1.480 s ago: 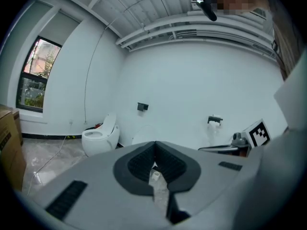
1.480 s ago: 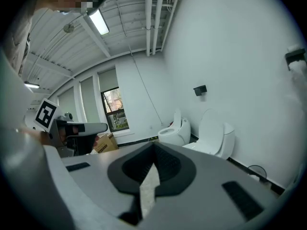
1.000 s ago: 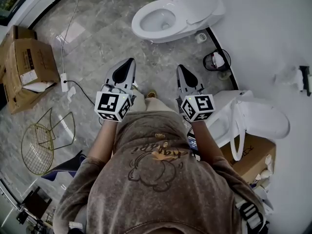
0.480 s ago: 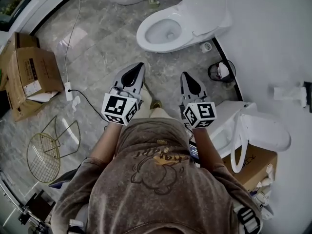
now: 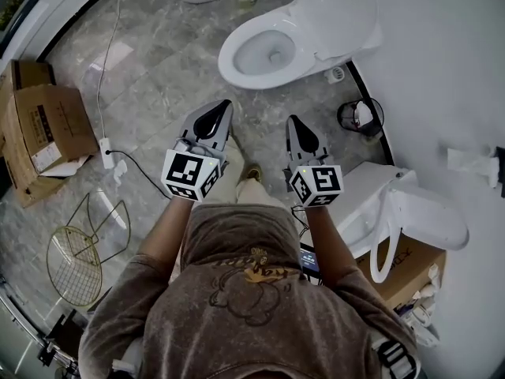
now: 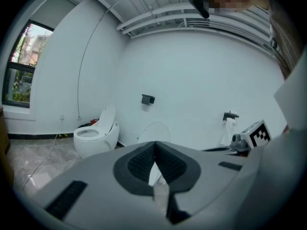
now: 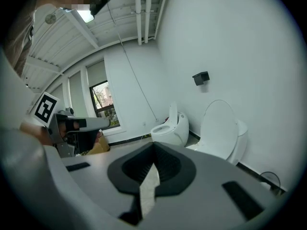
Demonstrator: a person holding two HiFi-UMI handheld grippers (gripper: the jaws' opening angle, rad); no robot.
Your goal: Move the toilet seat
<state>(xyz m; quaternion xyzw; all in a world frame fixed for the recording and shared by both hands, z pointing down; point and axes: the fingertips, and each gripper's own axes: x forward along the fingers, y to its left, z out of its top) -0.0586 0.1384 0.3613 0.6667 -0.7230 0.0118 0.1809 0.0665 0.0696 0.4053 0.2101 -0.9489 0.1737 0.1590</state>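
**A:** Head view first. What's changed?

**B:** The toilet (image 5: 264, 50) ahead sits lower and larger than a second ago, and the cardboard box (image 5: 47, 129) has slid toward the left edge. Both grippers keep their places side by side.

**A:** Pose?

**B:** Forearms are out from the body and parallel. The left gripper (image 5: 219, 110) and right gripper (image 5: 294, 125) point ahead at the bowl and slightly down, well short of it. The toilet seat (image 5: 335, 10) stands raised behind the bowl, against the wall.

**A:** Left gripper view?

**B:** The left gripper (image 6: 154, 147) has its jaws closed together, with nothing between them. The raised seat (image 6: 156, 130) shows just over the tips. A second toilet (image 6: 93, 135) stands off left.

**A:** Right gripper view?

**B:** Same there. The right gripper (image 7: 154, 150) is pressed closed and empty. The seat (image 7: 219, 128) is upright to the right of the tips, far off.
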